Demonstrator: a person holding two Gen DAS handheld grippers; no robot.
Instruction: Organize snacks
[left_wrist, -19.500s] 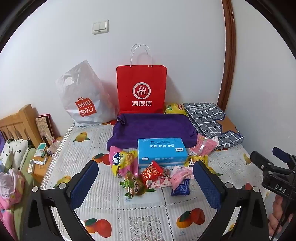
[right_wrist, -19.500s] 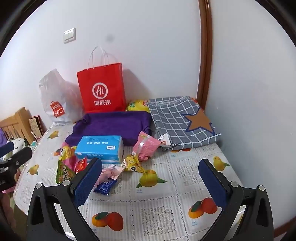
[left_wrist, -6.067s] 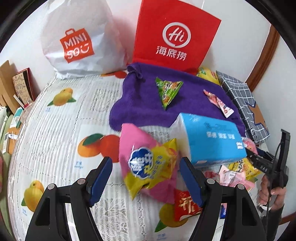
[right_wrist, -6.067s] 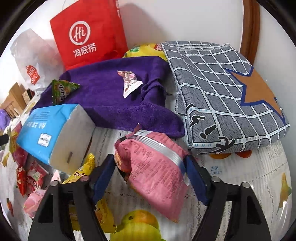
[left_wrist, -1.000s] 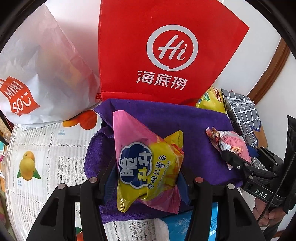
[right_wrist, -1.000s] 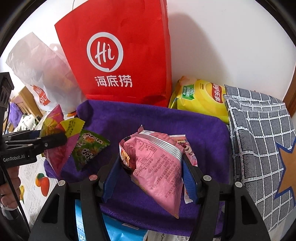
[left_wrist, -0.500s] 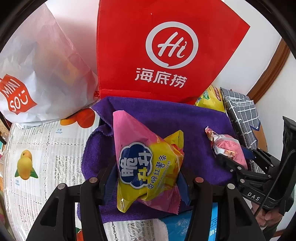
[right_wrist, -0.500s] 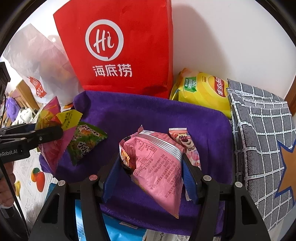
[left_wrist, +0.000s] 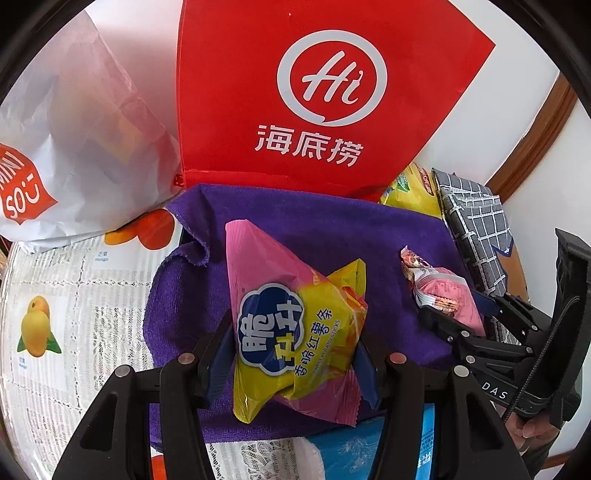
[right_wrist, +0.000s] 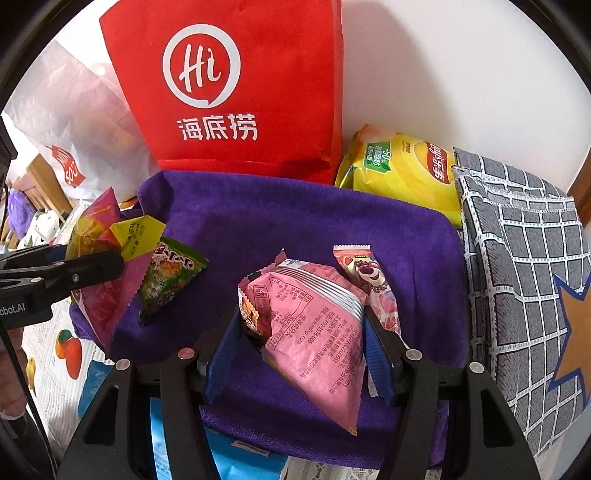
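My left gripper (left_wrist: 295, 354) is shut on a pink and yellow sweet potato sticks bag (left_wrist: 291, 321) and holds it over the left part of the purple towel (left_wrist: 325, 229). My right gripper (right_wrist: 301, 350) is shut on a pink snack packet (right_wrist: 314, 328) above the towel's (right_wrist: 280, 225) right part. A small green packet (right_wrist: 166, 277) and a slim pink bear candy packet (right_wrist: 365, 273) lie on the towel. The right gripper with its packet (left_wrist: 447, 299) shows in the left wrist view, the left gripper's bag (right_wrist: 107, 254) in the right wrist view.
A red Hi paper bag (left_wrist: 314, 96) and a white Miniso plastic bag (left_wrist: 70, 140) stand against the wall behind the towel. A yellow chips bag (right_wrist: 402, 166) and a folded grey checked cloth (right_wrist: 524, 266) lie to the right. A blue tissue box (left_wrist: 369, 450) sits in front.
Both grippers have sunk slightly toward the towel with their packets still held. The right gripper has edged a little further over the towel.
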